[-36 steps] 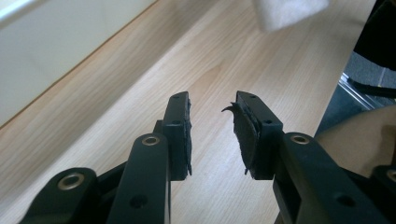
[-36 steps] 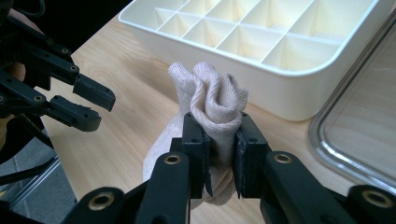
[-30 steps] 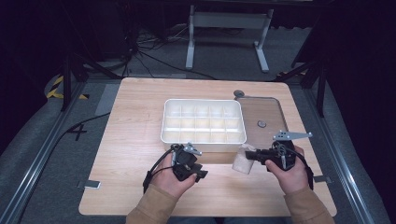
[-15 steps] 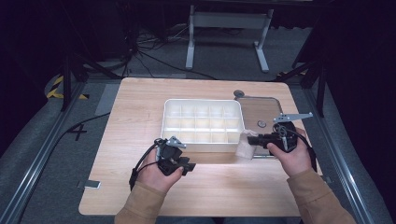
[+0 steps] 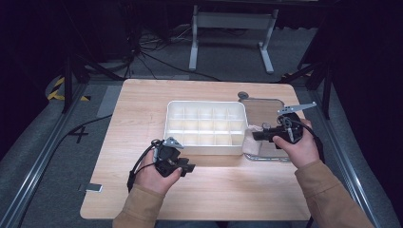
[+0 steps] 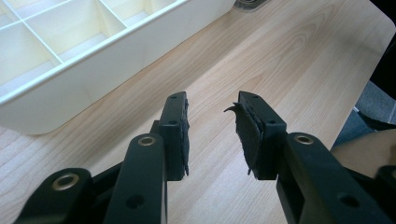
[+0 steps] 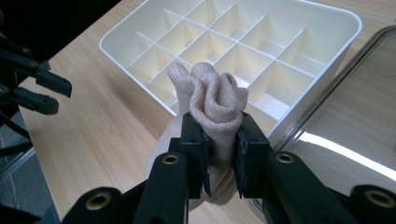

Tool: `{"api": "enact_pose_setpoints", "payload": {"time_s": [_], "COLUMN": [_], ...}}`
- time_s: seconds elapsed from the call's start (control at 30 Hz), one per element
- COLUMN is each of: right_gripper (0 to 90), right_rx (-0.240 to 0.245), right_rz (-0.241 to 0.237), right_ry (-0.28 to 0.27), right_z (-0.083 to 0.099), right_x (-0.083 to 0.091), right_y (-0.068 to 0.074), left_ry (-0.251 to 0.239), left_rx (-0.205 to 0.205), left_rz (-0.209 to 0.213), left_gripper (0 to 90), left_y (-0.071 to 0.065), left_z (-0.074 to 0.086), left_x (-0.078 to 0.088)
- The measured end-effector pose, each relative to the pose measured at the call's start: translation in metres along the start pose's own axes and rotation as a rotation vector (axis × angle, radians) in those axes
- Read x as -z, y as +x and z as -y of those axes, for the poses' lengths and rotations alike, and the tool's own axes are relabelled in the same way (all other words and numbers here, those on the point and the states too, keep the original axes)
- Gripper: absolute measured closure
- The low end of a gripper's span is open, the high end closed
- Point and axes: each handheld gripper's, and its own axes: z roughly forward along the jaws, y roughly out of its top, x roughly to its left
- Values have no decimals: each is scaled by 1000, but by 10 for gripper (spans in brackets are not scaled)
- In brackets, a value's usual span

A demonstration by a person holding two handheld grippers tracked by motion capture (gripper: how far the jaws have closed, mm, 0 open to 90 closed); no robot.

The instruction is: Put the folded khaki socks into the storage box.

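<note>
Between the two black jaws of the right gripper [image 7: 219,156] sits a bunched, cream-coloured knitted sock [image 7: 212,100], clamped across its middle so that rounded folds bulge above the pads and a tail hangs below them. It looks light and soft, so it should squash under the grip rather than resist; the knit gives the pads plenty of friction, and the risk is less slipping than a loose fold catching on a divider. A hold across the thick of the bundle, as here, seems the sound place, since an edge alone would let it unroll. The sock hangs just off the near right corner of the white plastic compartment tray [image 7: 348,39], above the wooden surface [image 7: 102,135] and beside a clear flat lid with a bright rim [image 7: 336,140]. The left gripper [image 6: 212,133] has its jaws apart with nothing between them, held low over the bare wood near the tray's front wall. The right gripper view shows the folds and the grip closely; the high view shows the sock [image 5: 252,135] merely as a pale patch, but it lays out both hands, the left gripper [image 5: 185,167] and the whole tray [image 5: 205,105].
</note>
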Motion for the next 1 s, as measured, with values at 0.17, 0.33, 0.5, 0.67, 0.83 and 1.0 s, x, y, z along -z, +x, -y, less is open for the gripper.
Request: {"api": "enact_pose_setpoints", "payload": {"time_s": [0.17, 0.33, 0.5, 0.67, 0.83, 1.0], "right_gripper": [763, 763, 763, 762, 762, 762], "right_rx": [73, 181, 297, 369, 443, 477], "right_rz": [2, 0, 38, 64, 85, 102], "right_ry": [44, 99, 150, 197, 229, 262], "right_z": [-12, -28, -43, -59, -67, -72], "right_x": [3, 4, 1, -9, -20, -32], "right_y": [-2, 1, 8, 14, 19, 24], "left_ry": [-12, -29, -51, -61, -71, -76], "left_rx": [19, 28, 32, 69, 89, 85], "left_rz": [-9, -31, -52, -71, -75, -81], "left_gripper": [645, 643, 646, 645, 644, 644], "left_y": [2, 4, 4, 8, 11, 12], "left_z": [4, 13, 23, 34, 39, 39], "left_x": [6, 13, 24, 34, 38, 40]}}
